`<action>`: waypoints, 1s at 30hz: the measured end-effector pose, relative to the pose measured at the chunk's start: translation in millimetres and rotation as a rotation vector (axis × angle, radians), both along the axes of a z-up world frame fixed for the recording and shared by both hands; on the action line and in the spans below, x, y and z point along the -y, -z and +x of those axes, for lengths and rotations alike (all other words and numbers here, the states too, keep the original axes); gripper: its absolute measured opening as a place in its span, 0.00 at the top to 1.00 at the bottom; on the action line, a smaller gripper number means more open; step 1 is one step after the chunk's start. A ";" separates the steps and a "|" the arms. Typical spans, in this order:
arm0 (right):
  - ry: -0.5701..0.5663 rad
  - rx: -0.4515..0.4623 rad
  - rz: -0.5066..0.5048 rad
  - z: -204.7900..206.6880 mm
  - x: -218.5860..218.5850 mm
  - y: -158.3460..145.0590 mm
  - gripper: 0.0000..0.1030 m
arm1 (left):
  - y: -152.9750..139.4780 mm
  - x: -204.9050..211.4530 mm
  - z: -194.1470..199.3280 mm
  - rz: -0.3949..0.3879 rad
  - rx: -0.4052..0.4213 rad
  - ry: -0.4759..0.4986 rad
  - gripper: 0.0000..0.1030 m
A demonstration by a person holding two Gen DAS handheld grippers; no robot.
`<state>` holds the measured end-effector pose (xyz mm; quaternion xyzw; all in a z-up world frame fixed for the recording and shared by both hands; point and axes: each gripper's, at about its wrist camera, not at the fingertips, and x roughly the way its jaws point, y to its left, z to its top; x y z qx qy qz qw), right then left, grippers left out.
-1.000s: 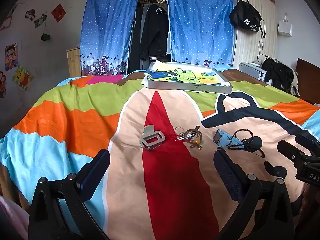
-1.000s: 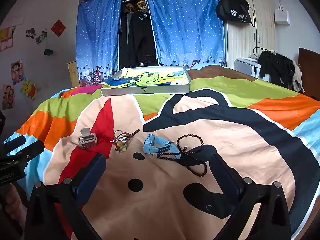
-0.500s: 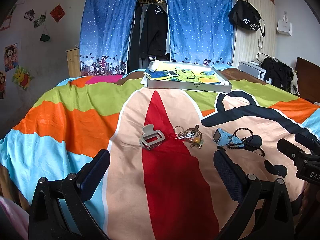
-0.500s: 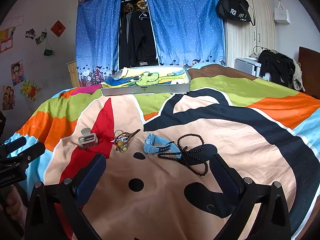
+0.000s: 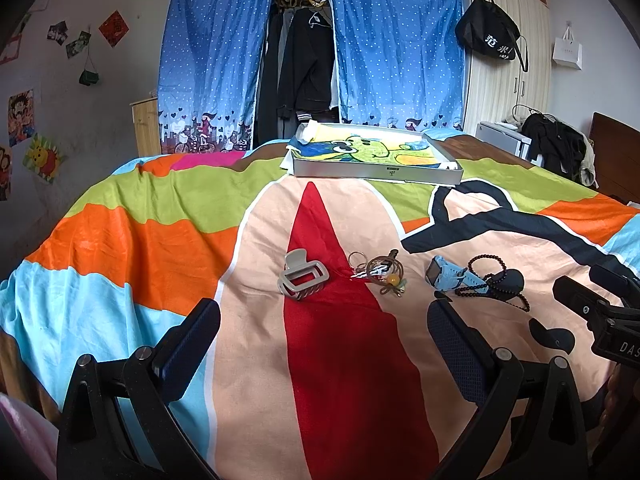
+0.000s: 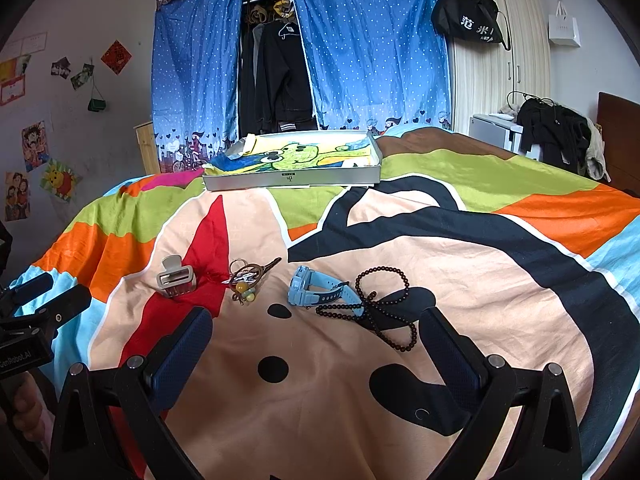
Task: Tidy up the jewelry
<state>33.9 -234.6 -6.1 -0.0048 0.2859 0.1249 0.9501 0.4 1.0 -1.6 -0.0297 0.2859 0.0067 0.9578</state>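
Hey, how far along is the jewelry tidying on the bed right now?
Nothing looks done. The grey claw hair clip, tangle of hair ties and rings, light blue watch and dark bead string all lie on the colourful bedspread; the grey shallow box holds only a cartoon cloth. Nothing is in hand: left gripper and right gripper are open. All four pieces remain.

Clip (image 5: 303, 280), ties (image 5: 378, 273), watch (image 5: 448, 278) — beads (image 5: 498, 286) rightmost.
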 end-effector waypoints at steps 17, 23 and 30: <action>0.000 -0.003 0.002 0.0 -0.8 0.1 0.00 | -0.6 1.5 0.2 0.005 0.000 -0.001 0.01; 0.000 -0.003 0.003 0.0 -1.2 0.4 0.00 | -0.5 1.4 0.3 0.006 0.000 -0.001 0.01; 0.000 -0.006 0.004 1.0 -0.8 1.7 0.00 | -0.6 1.6 -0.1 0.006 -0.001 -0.001 0.01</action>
